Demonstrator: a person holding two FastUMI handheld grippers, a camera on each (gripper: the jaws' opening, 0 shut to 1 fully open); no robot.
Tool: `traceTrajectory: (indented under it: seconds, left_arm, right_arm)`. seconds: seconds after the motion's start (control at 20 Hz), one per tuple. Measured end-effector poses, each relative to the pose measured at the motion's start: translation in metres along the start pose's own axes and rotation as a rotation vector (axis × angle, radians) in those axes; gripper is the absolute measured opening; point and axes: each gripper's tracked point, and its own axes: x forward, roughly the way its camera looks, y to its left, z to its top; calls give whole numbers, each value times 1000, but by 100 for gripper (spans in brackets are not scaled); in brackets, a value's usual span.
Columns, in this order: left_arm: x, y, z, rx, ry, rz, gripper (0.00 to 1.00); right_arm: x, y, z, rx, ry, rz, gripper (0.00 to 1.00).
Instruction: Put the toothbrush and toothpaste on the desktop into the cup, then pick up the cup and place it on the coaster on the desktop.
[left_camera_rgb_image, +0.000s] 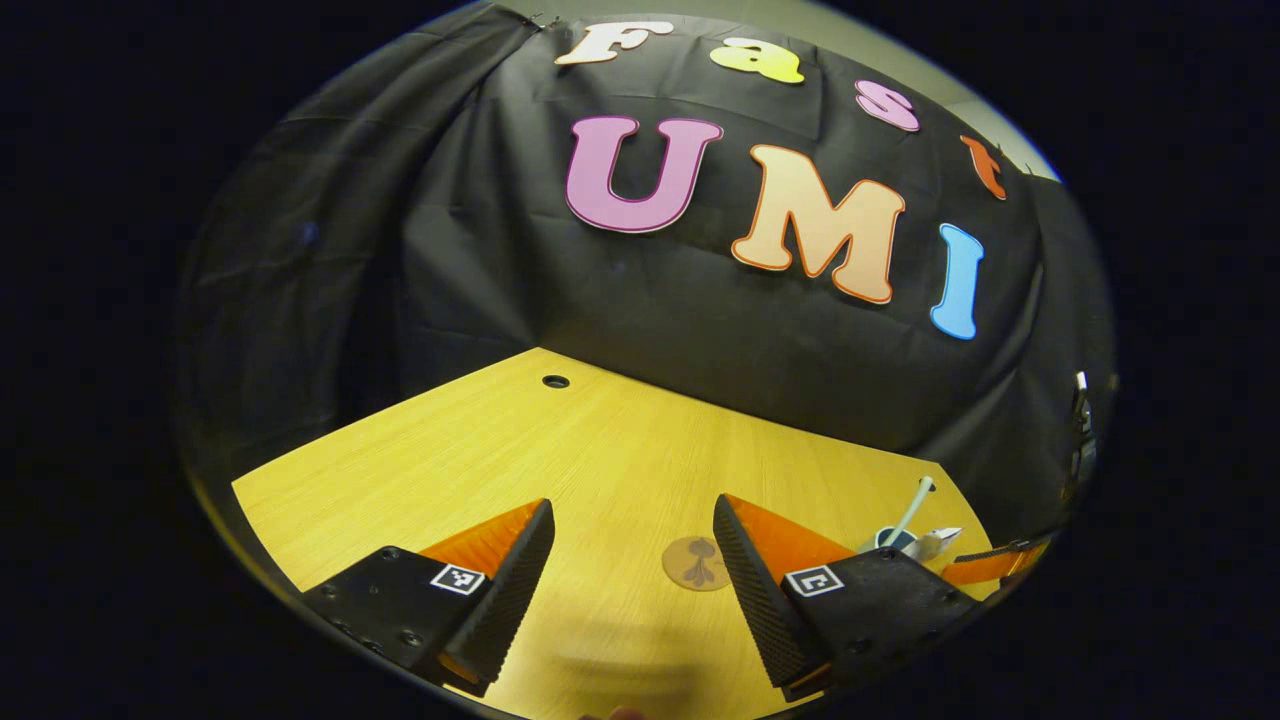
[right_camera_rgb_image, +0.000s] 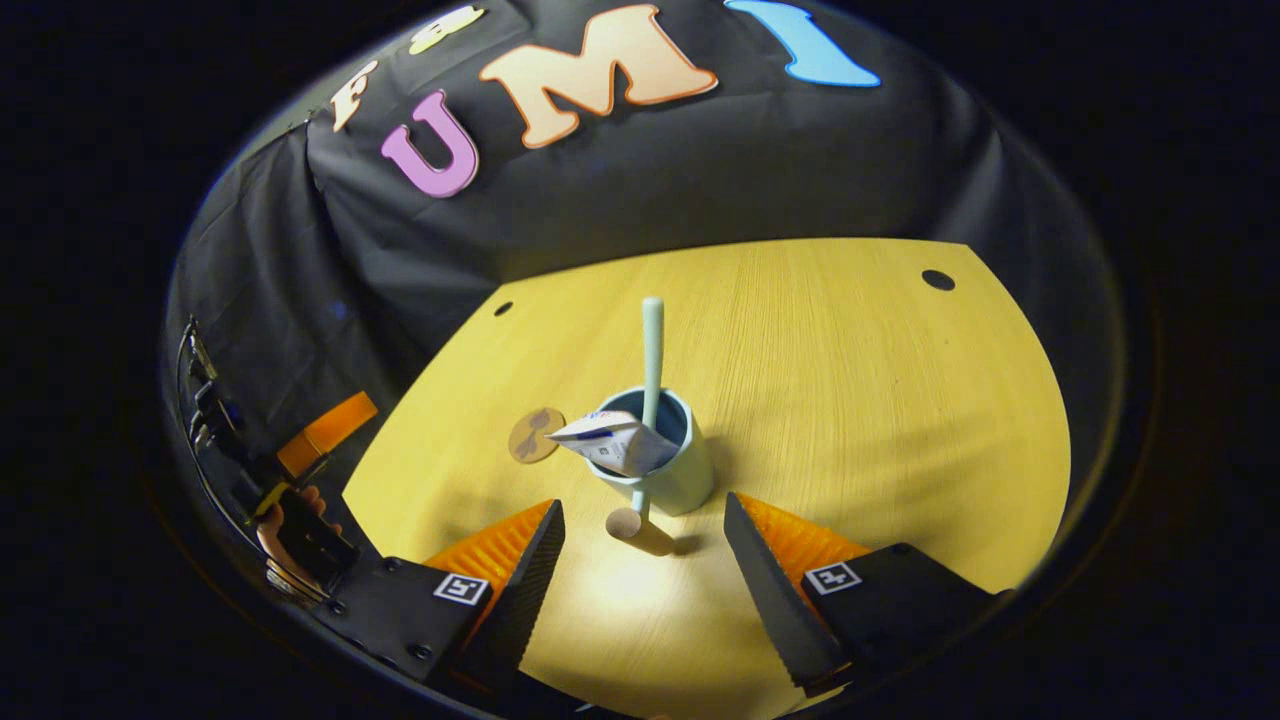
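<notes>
In the right gripper view a pale blue cup (right_camera_rgb_image: 680, 480) stands on the wooden desktop (right_camera_rgb_image: 880, 420). A light green toothbrush (right_camera_rgb_image: 652, 345) stands upright in it, and a white toothpaste tube (right_camera_rgb_image: 615, 443) leans over its left rim. My right gripper (right_camera_rgb_image: 640, 580) is open just short of the cup, its fingers apart on either side. The round brown coaster (right_camera_rgb_image: 536, 435) lies bare to the cup's left. In the left gripper view my left gripper (left_camera_rgb_image: 630, 590) is open above the desktop, with the coaster (left_camera_rgb_image: 697, 563) by its right finger. The cup (left_camera_rgb_image: 893, 540) shows far right.
A short tan peg (right_camera_rgb_image: 628, 524) sticks out at the cup's front base; whether it is joined to the cup I cannot tell. Cable holes (right_camera_rgb_image: 938, 280) (left_camera_rgb_image: 555, 381) sit near the desk's back edge. A hand (right_camera_rgb_image: 290, 520) holds the left gripper at the desk's left side.
</notes>
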Motion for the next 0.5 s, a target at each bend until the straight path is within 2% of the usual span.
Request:
traceTrajectory:
  seconds: [0.05, 0.3, 0.45, 0.5]
  left_arm:
    - [4, 5, 0, 10, 10, -1, 92]
    - [17, 31, 1, 51, 55, -8, 93]
    - [23, 43, 2, 65, 85, 1, 93]
    - [25, 48, 2, 73, 93, 4, 93]
  right_arm:
    - [1, 2, 0, -10, 25, -20, 99]
    - [34, 12, -7, -6, 142, -79, 98]
    - [45, 4, -12, -15, 203, -126, 99]
    - [48, 1, -15, -19, 232, -137, 94]
